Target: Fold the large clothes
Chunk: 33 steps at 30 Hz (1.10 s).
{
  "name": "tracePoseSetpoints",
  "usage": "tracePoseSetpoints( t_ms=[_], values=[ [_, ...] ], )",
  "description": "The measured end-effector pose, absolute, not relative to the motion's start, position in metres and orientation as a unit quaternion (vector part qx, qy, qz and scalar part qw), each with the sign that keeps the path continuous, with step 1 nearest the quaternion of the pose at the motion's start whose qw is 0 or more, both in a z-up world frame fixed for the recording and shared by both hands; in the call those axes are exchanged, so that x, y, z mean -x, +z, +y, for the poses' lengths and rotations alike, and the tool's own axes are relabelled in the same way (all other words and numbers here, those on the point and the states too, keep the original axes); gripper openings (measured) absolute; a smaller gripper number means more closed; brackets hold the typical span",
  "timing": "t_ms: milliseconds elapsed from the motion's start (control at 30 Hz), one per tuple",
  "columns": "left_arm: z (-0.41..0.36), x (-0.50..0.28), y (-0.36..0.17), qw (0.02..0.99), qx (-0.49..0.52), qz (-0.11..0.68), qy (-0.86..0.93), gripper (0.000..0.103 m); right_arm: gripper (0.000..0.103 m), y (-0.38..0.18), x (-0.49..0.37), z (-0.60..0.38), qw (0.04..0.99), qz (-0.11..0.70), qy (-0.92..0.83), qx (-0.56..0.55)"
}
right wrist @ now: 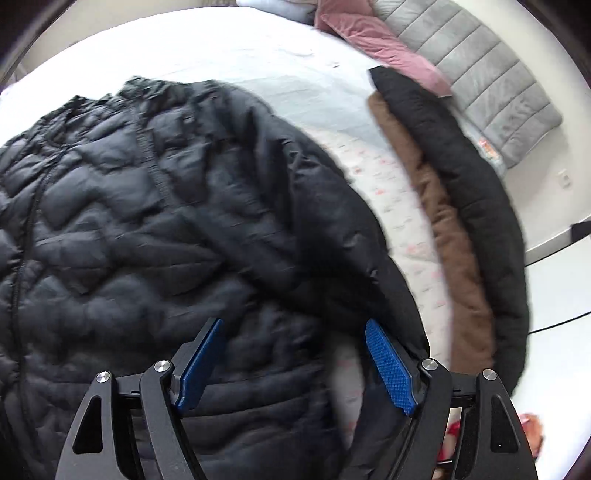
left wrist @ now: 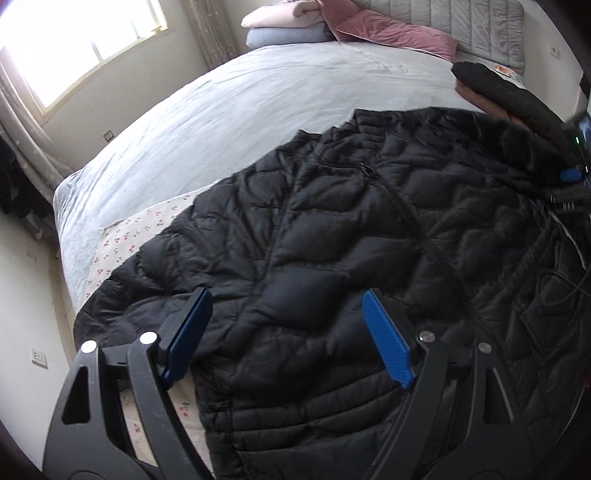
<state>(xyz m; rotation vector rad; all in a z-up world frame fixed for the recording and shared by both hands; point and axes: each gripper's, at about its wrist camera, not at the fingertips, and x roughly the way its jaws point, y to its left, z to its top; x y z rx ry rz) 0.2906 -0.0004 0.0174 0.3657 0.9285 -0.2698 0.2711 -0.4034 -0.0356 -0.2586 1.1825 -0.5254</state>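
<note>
A large black quilted puffer jacket (left wrist: 332,221) lies spread flat on the bed, front up, with its zip running down the middle. My left gripper (left wrist: 287,295) hovers open over the jacket's lower part, nothing between its blue pads. In the right wrist view the jacket (right wrist: 147,221) fills the left side, and one sleeve (right wrist: 325,240) lies along its right edge. My right gripper (right wrist: 295,325) stands open above the body and that sleeve, holding nothing. The right wrist view is blurred.
The bed has a pale blue sheet (left wrist: 221,110) and a cherry-print cover (left wrist: 122,240). A folded brown and black garment stack (right wrist: 461,221) lies right of the jacket. Pillows (left wrist: 288,26), a pink blanket (left wrist: 391,33) and a grey quilted pad (right wrist: 498,85) sit at the head. Cables (left wrist: 561,291) cross the jacket's right side.
</note>
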Motion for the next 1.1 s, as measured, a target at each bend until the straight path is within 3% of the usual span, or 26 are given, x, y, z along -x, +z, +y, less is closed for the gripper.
tracePoseSetpoints(
  t_ms=[133,233,333,633,867,900,1000,1100],
  values=[
    [-0.017,-0.283,-0.002,0.862,-0.179,0.452,-0.142,0.083,0.08,0.031,-0.283,-0.467,0.784,0.458,-0.361,0.211],
    [-0.023,-0.281,-0.011,0.858,-0.16,0.464,-0.15,0.083,0.08,0.082,-0.26,-0.514,0.818,0.414,-0.374,0.143],
    [-0.029,-0.278,-0.016,0.858,-0.135,0.468,-0.161,0.083,0.085,0.096,-0.225,-0.543,0.84,0.41,-0.349,0.064],
    [-0.053,-0.279,-0.044,0.847,-0.018,0.494,-0.197,0.083,0.085,0.03,-0.159,-0.499,0.849,0.484,-0.197,-0.075],
    [-0.053,-0.269,-0.067,0.873,0.072,0.442,-0.193,0.083,0.085,-0.038,-0.134,-0.402,0.836,0.506,-0.213,-0.007],
    [-0.05,-0.267,-0.071,0.877,0.084,0.432,-0.191,0.083,0.083,-0.054,-0.135,-0.399,0.823,0.521,-0.228,0.018],
    [-0.037,-0.263,-0.081,0.881,0.127,0.41,-0.2,0.083,0.016,-0.07,-0.136,-0.416,0.786,0.564,-0.244,0.058],
    [-0.034,-0.264,-0.082,0.881,0.141,0.399,-0.212,0.083,0.01,-0.031,-0.139,-0.443,0.781,0.543,-0.288,0.11]
  ],
)
